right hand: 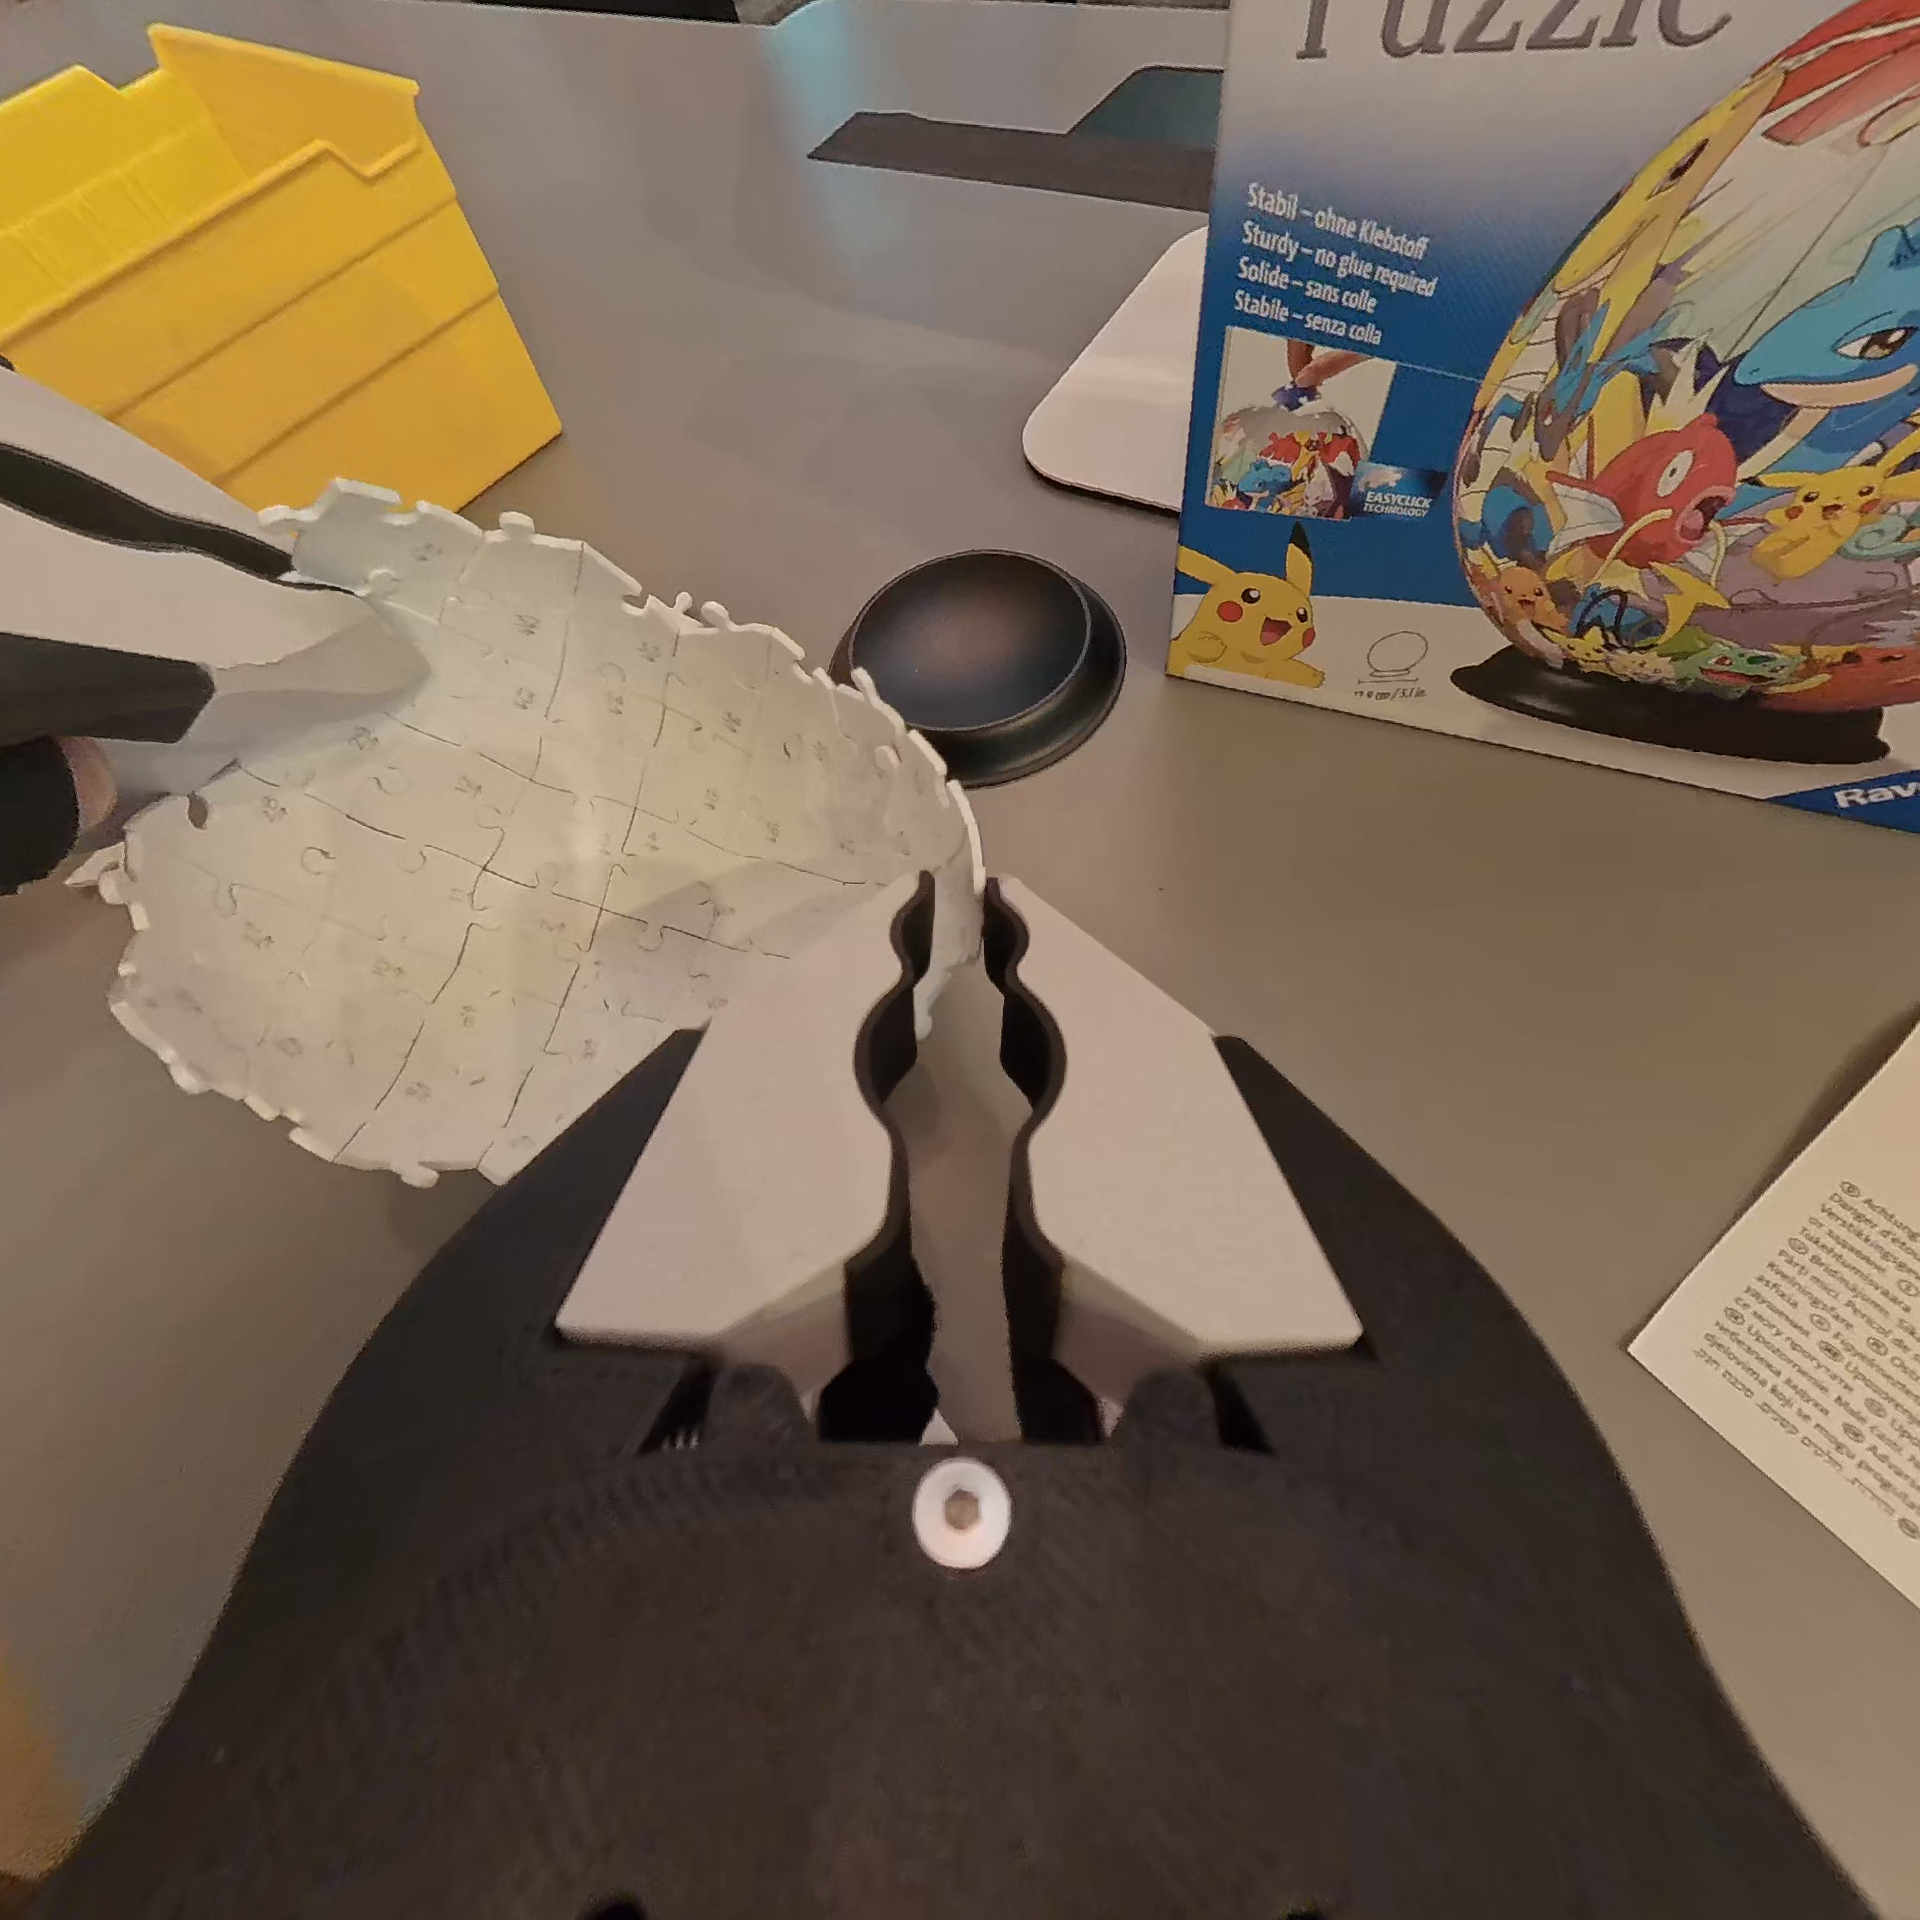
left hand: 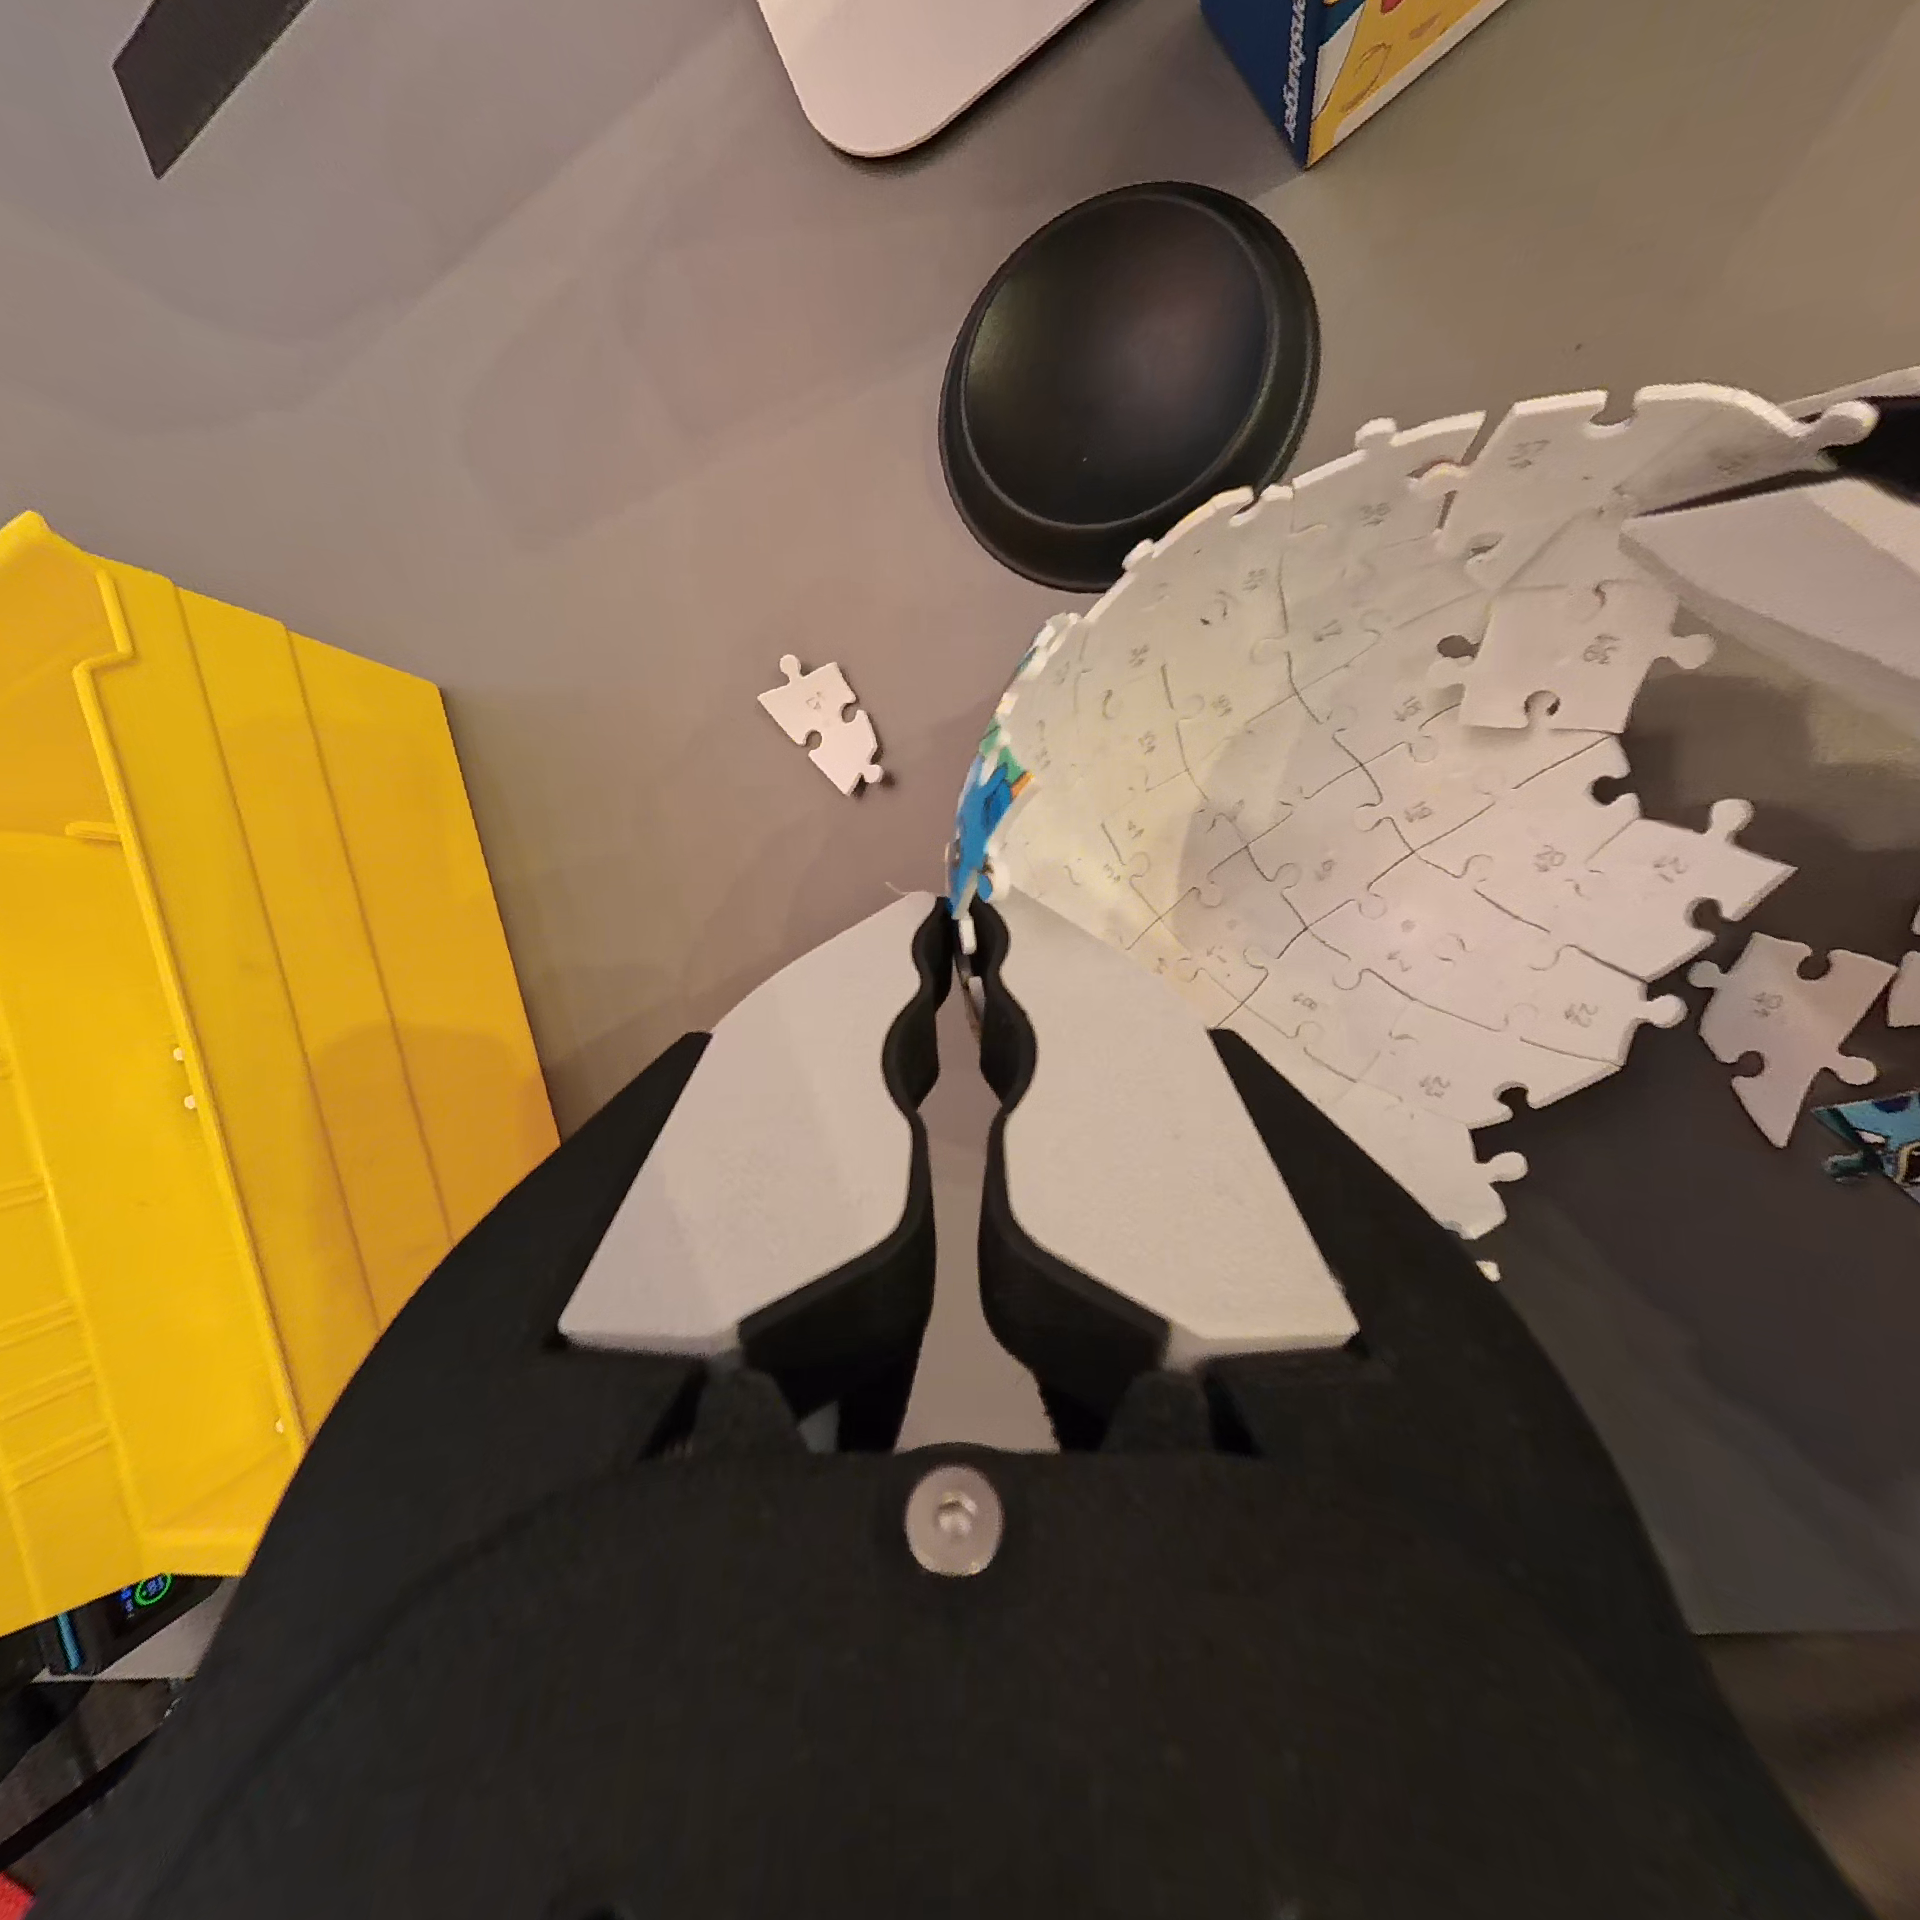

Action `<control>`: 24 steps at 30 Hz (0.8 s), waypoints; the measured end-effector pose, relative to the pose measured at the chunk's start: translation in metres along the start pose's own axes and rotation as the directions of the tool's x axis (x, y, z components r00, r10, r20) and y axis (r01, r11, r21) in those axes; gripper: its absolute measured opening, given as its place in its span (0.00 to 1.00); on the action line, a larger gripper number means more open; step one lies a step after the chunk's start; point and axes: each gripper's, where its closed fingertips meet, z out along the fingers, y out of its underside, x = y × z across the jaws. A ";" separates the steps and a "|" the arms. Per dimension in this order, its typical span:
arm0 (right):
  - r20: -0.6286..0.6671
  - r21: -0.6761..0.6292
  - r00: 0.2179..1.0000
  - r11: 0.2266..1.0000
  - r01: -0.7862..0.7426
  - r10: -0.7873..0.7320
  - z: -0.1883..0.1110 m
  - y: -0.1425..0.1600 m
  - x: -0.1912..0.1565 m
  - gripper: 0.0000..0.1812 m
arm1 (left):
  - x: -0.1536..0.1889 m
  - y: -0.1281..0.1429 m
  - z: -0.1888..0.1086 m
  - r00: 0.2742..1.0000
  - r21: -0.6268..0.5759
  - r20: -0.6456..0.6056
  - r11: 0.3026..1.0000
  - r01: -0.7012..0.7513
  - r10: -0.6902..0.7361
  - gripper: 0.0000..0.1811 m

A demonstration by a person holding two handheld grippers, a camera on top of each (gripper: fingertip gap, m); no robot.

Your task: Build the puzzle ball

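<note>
Holding the half-built puzzle shell [left hand: 1351, 831] above the counter [left hand: 623, 416], we pinched opposite rim edges with both nearly closed tongs, left [left hand: 966, 925] and right [right hand: 954, 904], keeping its numbered inside readable beside the black stand [right hand: 982, 665] and loose pieces [left hand: 826, 722].

Grey table [left hand: 520, 468]. Resting directly on it: black dished stand [left hand: 1127, 379], yellow plastic bin [left hand: 208, 987], puzzle box [right hand: 1538, 416], printed leaflet [right hand: 1818, 1309], white pad [left hand: 904, 62], loose white puzzle piece [left hand: 826, 724], further loose pieces [left hand: 1782, 1023] at right.
</note>
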 end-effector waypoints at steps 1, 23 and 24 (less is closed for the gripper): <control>0.004 0.003 1.000 1.000 0.004 -0.004 0.000 -0.001 -0.001 0.05 | 0.001 0.000 0.000 1.000 0.002 -0.002 1.000 0.000 0.000 0.01; 0.117 -0.089 0.991 0.993 0.074 -0.064 0.019 -0.001 -0.005 0.01 | 0.007 -0.004 -0.002 1.000 0.015 -0.001 1.000 -0.023 0.023 0.01; 0.118 -0.091 0.991 0.993 0.076 -0.065 0.019 -0.001 -0.005 0.01 | 0.007 -0.004 -0.002 1.000 0.016 -0.001 1.000 -0.023 0.023 0.01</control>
